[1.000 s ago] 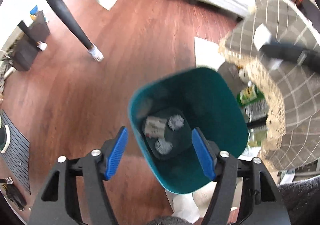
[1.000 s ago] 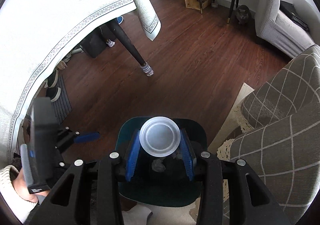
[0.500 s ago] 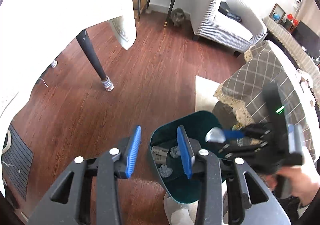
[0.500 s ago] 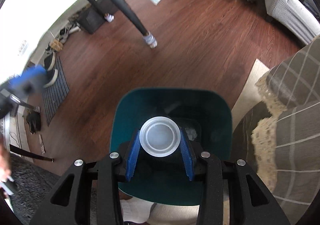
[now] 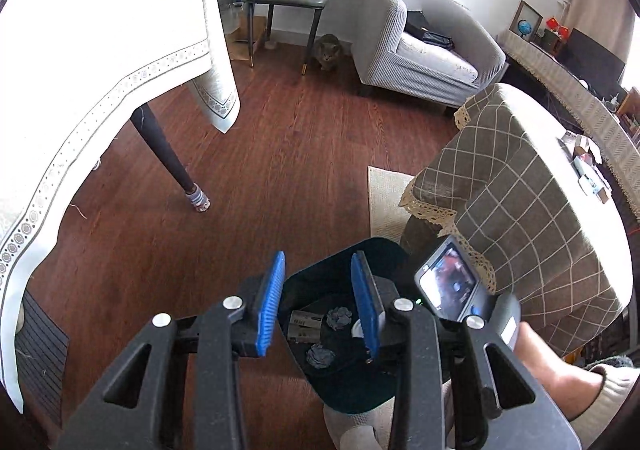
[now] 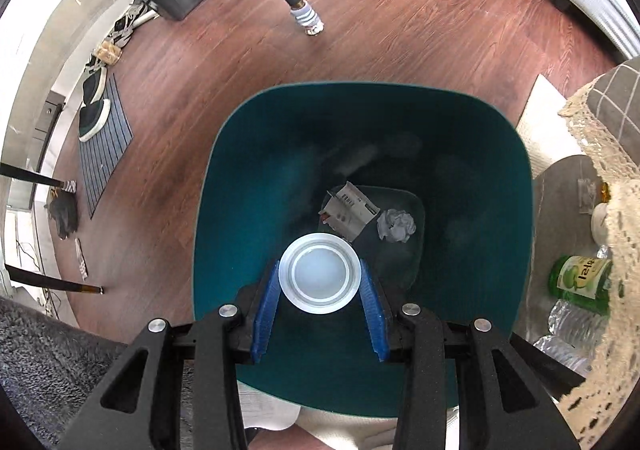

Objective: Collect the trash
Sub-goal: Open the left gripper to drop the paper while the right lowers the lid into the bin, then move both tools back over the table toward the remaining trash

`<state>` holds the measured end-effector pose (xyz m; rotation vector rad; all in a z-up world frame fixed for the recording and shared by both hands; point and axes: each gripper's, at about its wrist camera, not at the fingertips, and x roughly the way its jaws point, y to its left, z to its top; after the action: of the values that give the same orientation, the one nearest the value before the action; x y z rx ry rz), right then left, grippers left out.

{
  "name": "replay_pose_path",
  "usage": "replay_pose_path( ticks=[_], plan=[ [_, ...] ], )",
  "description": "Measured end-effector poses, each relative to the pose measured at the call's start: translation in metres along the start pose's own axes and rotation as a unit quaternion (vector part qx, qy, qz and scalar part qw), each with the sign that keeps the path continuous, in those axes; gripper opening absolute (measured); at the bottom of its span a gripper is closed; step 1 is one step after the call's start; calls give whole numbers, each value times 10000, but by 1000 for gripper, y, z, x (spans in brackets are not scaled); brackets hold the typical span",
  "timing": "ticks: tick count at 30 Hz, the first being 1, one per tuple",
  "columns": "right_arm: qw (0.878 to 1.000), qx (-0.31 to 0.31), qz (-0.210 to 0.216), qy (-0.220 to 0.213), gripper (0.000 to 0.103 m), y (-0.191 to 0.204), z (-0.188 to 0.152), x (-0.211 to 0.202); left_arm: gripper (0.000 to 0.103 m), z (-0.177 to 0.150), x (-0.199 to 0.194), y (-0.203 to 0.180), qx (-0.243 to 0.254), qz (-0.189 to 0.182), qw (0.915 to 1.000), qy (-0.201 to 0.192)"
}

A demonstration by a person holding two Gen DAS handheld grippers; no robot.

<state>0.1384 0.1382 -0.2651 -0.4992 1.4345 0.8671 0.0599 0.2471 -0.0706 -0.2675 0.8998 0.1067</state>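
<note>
Right tongs point(image 6: 320, 282) pinch a clear plastic cup point(image 6: 320, 273) above the teal bin point(image 6: 248, 209); left tongs point(image 5: 318, 298) spread, empty. Risk: cup sticks to a pad on release and tips onto the near rim.

Right hand-held gripper point(image 6: 320, 282) clamped, left point(image 5: 318, 304) agape

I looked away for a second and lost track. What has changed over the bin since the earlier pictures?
The right hand-held gripper has come lower over the green bin, so the bin's opening now fills its view. The left hand-held gripper has pulled back and tilted up toward the room, its fingers narrower and empty. Unchanged: the plastic cup is still clamped, and the box and crumpled paper lie inside.
</note>
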Motion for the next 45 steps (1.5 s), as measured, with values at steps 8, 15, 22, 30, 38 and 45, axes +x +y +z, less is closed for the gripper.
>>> replay_pose_path(
  ticks=[8, 15, 22, 30, 38, 45],
  plan=[
    [9997, -202, 109, 53, 58, 2, -8, 3, 36, 10, -11, -18, 112, -47, 9995, -300],
    [9985, -189, 247, -445, 58, -2, -10, -36, 36, 24, -23, -36, 14, -195, 9981, -578],
    [9936, -305, 330, -1036, 56, 1, -15, -91, 36, 37, -39, -57, 65, -334, 9959, -842],
    [9814, -351, 260, -1867, 47, 0, -29, -163, 36, 52, -61, -86, 214, -445, 9909, -1250],
    [9597, -83, 36, -2810, 41, -32, -55, -236, 45, 62, -69, -113, 304, -334, 9872, -1528],
    [9478, 387, -100, -3163, 41, -80, -83, -272, 53, 67, -61, -143, 465, -453, 9863, -1514]
  ],
)
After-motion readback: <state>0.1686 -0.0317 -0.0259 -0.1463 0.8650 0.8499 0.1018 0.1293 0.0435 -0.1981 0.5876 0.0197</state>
